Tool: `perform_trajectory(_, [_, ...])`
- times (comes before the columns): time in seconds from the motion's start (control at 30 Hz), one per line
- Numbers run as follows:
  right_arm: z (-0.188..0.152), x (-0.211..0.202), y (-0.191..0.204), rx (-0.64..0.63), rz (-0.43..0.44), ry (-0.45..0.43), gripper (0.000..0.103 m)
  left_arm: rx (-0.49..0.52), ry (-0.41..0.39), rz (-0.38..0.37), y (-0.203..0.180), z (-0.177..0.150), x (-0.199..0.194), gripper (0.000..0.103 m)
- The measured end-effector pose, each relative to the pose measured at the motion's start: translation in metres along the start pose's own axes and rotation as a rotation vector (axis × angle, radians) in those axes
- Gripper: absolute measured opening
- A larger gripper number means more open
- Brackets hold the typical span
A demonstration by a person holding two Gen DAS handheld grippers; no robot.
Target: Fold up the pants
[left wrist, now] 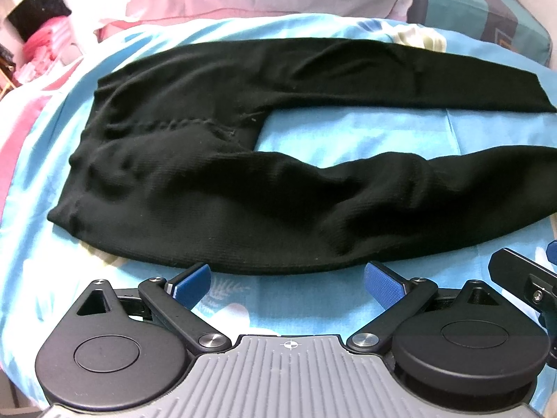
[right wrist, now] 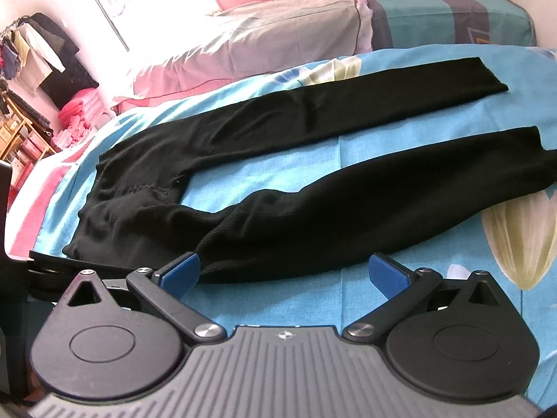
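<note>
Black knit pants point(left wrist: 222, 188) lie flat on a light blue flowered bedsheet point(left wrist: 348, 132), waistband to the left, both legs spread apart and running to the right. My left gripper point(left wrist: 289, 278) stands open just in front of the near leg's lower edge, nothing between its blue pads point(left wrist: 193, 280). In the right wrist view the same pants point(right wrist: 278, 216) stretch from lower left to upper right. My right gripper point(right wrist: 285, 273) is open too, its left pad point(right wrist: 182, 273) touching the near leg's edge. The right gripper's side point(left wrist: 522, 278) shows at the left view's right edge.
A rumpled pink and grey quilt point(right wrist: 264, 38) and a teal and grey pillow point(right wrist: 452, 14) lie along the bed's far side. Clothes hang at the far left over a wooden shelf point(right wrist: 21, 132) with pink folded fabric point(right wrist: 78, 111). The bed's left edge point(right wrist: 21, 209) drops off.
</note>
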State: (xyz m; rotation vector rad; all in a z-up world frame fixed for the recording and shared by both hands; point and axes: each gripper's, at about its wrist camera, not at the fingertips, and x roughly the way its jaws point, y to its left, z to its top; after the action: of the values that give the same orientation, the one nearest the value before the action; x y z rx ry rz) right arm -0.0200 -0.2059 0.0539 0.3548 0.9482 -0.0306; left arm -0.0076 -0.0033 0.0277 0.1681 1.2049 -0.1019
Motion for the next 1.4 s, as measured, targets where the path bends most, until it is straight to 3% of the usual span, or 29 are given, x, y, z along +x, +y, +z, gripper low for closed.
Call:
perform_trajectory(1.23, [-0.002, 0.011, -0.007, 0.034, 0.026, 0.018, 0.1, 0.003, 0.03, 0.002, 0.002, 0.002, 0.014, 0.103])
perform_trajectory(1.4, [-0.008, 0.02, -0.038, 0.062, -0.028, -0.008, 0.09, -0.024, -0.017, 0.018, 0.022, 0.02, 0.031, 0.103])
